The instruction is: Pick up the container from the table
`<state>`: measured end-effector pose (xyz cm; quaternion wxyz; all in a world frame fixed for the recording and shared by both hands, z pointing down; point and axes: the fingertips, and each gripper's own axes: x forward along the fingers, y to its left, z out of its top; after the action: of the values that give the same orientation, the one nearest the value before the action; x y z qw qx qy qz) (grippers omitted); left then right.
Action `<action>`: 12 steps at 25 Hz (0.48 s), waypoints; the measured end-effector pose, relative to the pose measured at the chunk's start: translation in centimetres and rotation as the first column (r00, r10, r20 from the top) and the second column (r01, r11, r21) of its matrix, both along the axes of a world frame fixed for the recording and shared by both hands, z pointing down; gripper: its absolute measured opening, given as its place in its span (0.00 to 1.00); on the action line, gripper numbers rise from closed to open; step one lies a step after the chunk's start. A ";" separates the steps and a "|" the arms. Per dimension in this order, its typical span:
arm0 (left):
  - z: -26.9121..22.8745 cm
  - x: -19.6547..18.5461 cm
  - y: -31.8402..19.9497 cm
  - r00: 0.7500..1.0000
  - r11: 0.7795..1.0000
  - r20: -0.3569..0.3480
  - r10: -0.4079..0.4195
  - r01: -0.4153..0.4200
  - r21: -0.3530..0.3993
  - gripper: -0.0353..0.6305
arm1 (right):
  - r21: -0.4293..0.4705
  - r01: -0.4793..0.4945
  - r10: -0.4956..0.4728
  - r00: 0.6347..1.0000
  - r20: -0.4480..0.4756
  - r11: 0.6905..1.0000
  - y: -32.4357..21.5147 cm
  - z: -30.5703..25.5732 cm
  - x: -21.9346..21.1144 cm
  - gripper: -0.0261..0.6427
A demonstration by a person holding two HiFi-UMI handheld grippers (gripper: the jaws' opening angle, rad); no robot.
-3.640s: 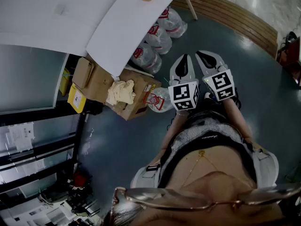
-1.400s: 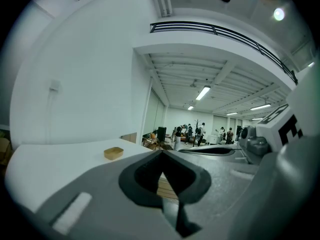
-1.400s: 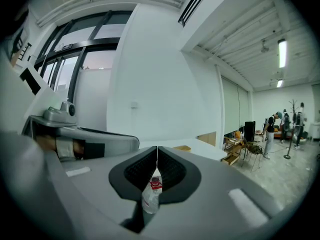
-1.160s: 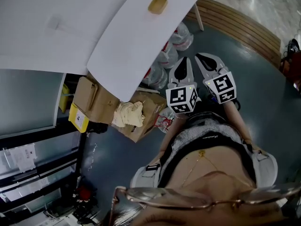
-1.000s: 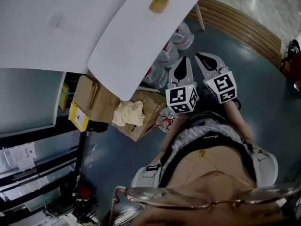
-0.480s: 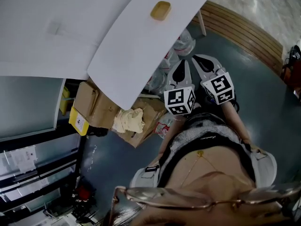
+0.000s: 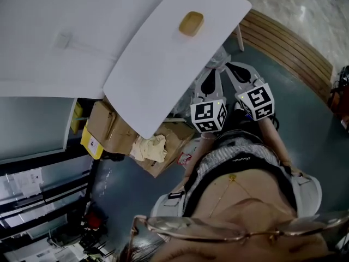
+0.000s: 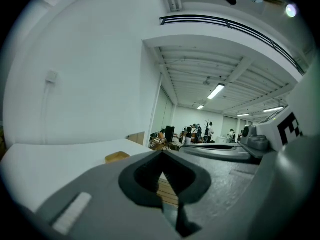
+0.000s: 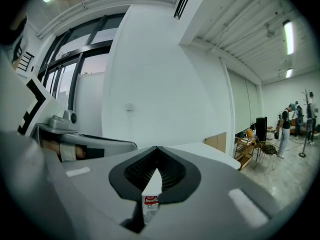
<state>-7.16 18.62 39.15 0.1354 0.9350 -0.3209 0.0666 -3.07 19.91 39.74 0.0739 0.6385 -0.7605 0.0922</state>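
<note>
A small tan container sits near the far end of the white table; in the left gripper view the container shows low on the tabletop, left of the jaws. My left gripper and right gripper are held side by side close to my body, off the table's right edge and short of the container. Both are shut with nothing between the jaws. The left gripper points along the table; the right gripper faces a white wall.
Cardboard boxes with a crumpled cloth and bagged plastic bottles lie under the table. A curved wooden strip runs along the floor at right. Dark shelving stands at left. People stand far off.
The table and container have slid lower and nearer in the head view as I step toward them. Both grippers stay shut and side by side.
</note>
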 end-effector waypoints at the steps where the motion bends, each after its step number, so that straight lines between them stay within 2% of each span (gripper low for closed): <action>1: 0.0 0.2 -0.5 1.000 1.000 0.002 -0.010 0.010 -0.002 0.05 | 0.001 0.011 -0.011 1.000 0.000 1.000 -0.5 -0.1 0.2 0.08; 7: -0.1 1.7 -3.0 0.998 0.998 0.006 -0.069 0.069 -0.001 0.05 | 0.011 0.088 -0.088 0.996 -0.001 0.996 -3.3 -0.5 1.3 0.08; 12: 0.4 3.0 -4.1 0.995 0.995 0.008 -0.095 0.095 -0.016 0.05 | 0.010 0.115 -0.115 0.993 -0.001 0.993 -4.4 0.0 2.8 0.08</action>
<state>-4.19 14.54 39.54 0.1448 0.9173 -0.3650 0.0658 -0.31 15.52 39.72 0.0760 0.5938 -0.7966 0.0841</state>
